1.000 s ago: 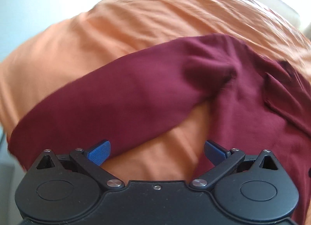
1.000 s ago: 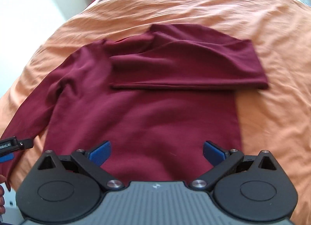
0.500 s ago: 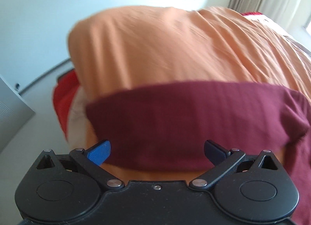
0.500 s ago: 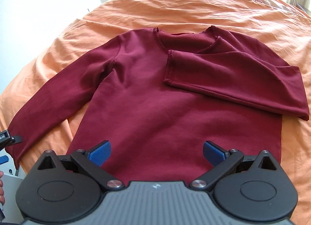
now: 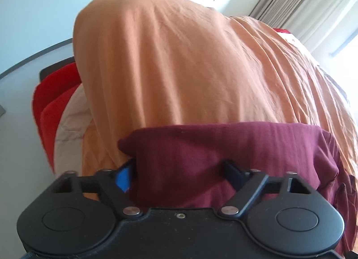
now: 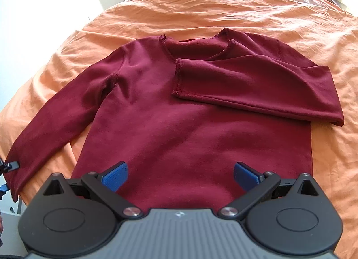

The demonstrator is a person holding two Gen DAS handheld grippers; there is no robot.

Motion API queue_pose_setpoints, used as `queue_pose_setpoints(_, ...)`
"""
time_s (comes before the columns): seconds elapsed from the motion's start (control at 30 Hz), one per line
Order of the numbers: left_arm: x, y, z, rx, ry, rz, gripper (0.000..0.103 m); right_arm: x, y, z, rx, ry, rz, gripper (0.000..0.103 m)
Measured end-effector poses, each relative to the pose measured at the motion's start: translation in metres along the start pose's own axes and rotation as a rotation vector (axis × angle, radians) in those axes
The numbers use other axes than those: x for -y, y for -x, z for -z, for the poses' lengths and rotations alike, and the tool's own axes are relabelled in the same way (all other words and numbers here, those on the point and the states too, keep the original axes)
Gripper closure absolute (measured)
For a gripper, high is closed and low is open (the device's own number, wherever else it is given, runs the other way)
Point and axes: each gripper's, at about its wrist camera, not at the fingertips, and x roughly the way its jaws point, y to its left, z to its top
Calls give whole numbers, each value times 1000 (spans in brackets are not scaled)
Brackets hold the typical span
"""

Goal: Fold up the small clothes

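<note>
Your maroon sweater lies flat on the bed's wrinkled orange sheet. It is soft knit with raw stitched edges, and one sleeve is folded across the chest. Your left tongs stand wide, with the cuff of the other sleeve between the blue ribbed pads. Your right tongs also stand wide and hold nothing, above the hem.

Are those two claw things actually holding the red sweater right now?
No. The right gripper hovers open. The left gripper is open around the sweater's outstretched sleeve cuff, not yet pinching.
</note>
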Motion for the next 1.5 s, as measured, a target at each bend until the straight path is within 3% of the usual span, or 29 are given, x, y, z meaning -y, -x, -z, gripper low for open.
queue_pose_setpoints(0.03, 4, 4, 0, 0, -7, -5, 36, 0, 0, 0, 3, -3, -6, 0)
queue_pose_setpoints(0.1, 10, 13, 0, -9, -9, -38, 58, -2, 0, 0, 12, -3, -19, 0)
queue_pose_setpoints(0.13, 11, 18, 0, -15, -2, -49, 64, -4, 1, 1, 13, -2, -26, 0)
queue_pose_setpoints(0.2, 13, 28, -3, -19, 15, -56, 95, -8, 0, 2, 13, 5, -40, 0)
queue_pose_setpoints(0.33, 30, 52, -11, 15, -26, -15, 95, -13, -4, 2, 3, 9, -57, 0)
queue_pose_setpoints(0.47, 64, 75, -22, 59, -102, 126, 96, -18, -8, 2, 0, 6, -60, 0)
queue_pose_setpoints(0.63, 139, 101, -40, 136, -274, 279, 96, -12, 6, 4, 37, -15, -57, 0)
queue_pose_setpoints(0.77, 215, 104, -39, 141, -429, 396, 96, 5, 22, 9, 87, -72, -19, 0)
queue_pose_setpoints(0.93, 299, 80, -9, 51, -590, 556, 96, 38, 46, 29, 120, -200, 88, 0)
queue_pose_setpoints(1.1, 353, 50, 52, -88, -777, 619, 96, 70, 79, 64, 161, -339, 207, 0)
queue_pose_setpoints(1.37, 403, -18, 140, -286, -994, 567, 91, 106, 110, 117, 187, -555, 330, 0)
queue_pose_setpoints(1.5, 411, -40, 161, -366, -971, 541, 83, 113, 115, 127, 172, -578, 355, 0)
